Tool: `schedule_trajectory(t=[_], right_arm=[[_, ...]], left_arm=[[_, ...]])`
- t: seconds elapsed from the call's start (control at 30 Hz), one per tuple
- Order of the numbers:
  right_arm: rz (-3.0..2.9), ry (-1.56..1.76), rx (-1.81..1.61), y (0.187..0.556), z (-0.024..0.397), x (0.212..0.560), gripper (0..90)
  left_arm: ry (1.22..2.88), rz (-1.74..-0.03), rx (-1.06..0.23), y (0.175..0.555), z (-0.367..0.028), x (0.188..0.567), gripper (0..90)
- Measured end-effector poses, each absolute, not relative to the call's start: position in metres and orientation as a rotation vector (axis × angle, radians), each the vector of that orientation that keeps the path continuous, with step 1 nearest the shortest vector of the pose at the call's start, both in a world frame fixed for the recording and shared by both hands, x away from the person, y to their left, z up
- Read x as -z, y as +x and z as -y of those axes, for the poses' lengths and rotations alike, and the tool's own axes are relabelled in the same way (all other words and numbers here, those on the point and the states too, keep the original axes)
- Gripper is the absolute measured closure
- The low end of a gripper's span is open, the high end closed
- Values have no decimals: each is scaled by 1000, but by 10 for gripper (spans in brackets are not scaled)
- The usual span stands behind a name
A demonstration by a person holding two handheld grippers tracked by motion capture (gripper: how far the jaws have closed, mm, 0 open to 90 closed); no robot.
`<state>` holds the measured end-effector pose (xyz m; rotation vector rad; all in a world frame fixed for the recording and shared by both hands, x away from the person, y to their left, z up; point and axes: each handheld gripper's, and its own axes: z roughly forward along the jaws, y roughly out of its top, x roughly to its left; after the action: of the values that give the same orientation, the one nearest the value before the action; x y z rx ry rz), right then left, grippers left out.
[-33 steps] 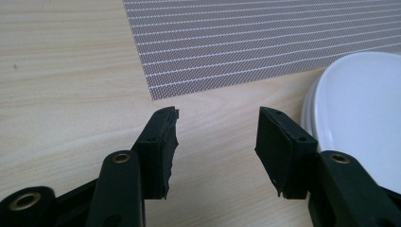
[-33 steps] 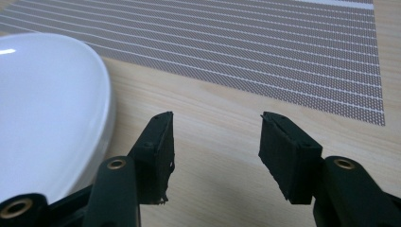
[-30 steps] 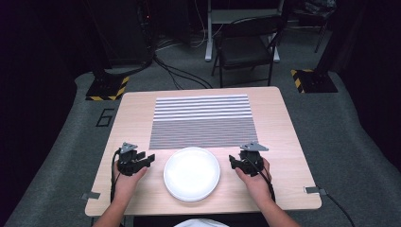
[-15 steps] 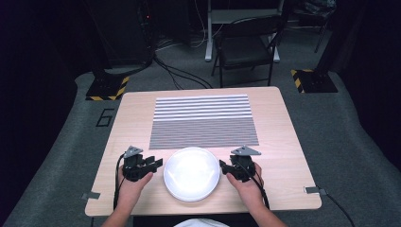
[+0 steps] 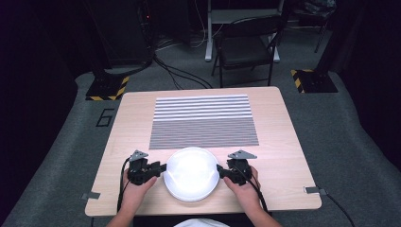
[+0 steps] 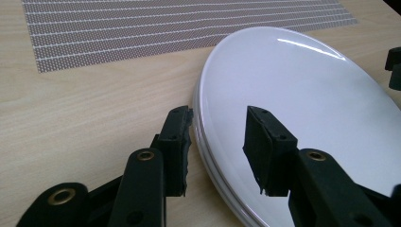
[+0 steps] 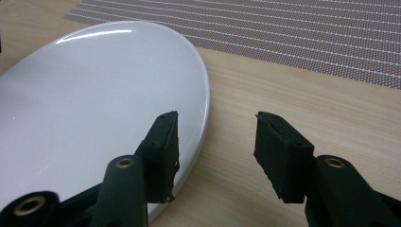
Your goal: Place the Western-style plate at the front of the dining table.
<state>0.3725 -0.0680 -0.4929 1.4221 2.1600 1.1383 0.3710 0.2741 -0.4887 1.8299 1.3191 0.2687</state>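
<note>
Stacked plates (image 6: 302, 94) between left tongs (image 6: 217, 142)

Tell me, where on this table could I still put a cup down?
Bare wood of the table runs down both sides of the striped mat, and the two near corners are free too. The near middle is crowded: the white plate lies there, with the left hand and right hand close on either side.
</note>
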Motion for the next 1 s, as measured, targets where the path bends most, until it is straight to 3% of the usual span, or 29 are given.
schedule_trajectory(t=[1.0], right_arm=[[-2205, 1444, -1145, 370, 62, 503, 446]], left_arm=[[1858, -1291, -184, 371, -264, 498, 601]])
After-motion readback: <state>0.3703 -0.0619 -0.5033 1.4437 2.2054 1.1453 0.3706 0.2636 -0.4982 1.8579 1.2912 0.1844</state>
